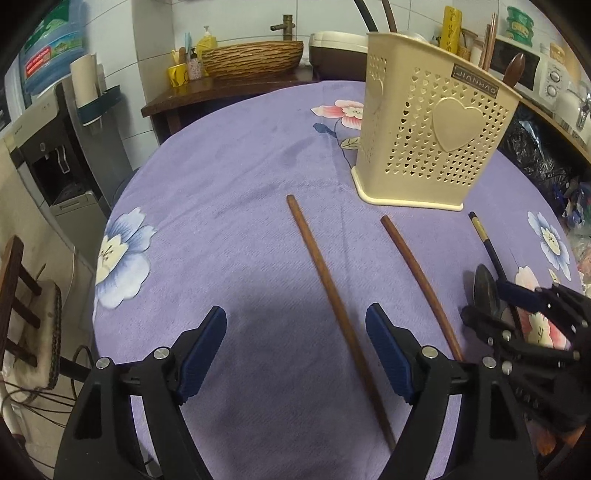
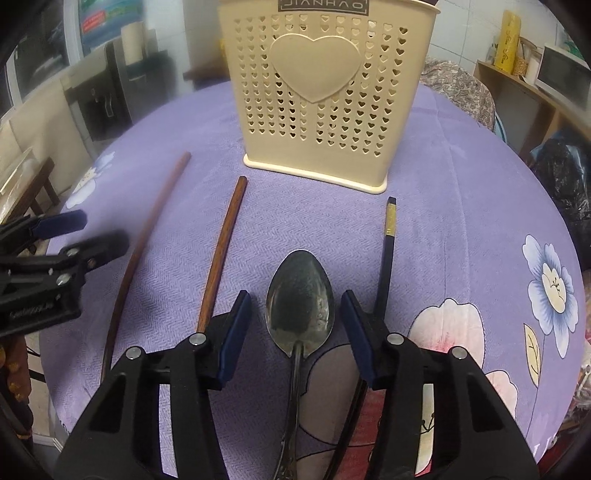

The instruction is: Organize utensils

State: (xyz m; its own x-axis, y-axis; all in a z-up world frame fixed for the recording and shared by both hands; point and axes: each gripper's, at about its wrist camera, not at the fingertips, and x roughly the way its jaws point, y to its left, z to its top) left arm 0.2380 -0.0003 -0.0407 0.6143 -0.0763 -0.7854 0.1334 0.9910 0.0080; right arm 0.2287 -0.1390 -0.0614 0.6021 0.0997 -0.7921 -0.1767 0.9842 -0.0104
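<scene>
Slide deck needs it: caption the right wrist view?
Right gripper, fingers apart around a metal spoon lying on purple cloth before a cream utensil holder.

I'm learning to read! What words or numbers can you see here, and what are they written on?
"JIANHAO": on the dark label at the top of the cream utensil holder; it appears mirrored.
Yellow box on the back shelf: there is writing, but too blurred to read.
Blue water jug label: print too small to read.
Left gripper body, seen from the right wrist: small lettering, unreadable.
</scene>
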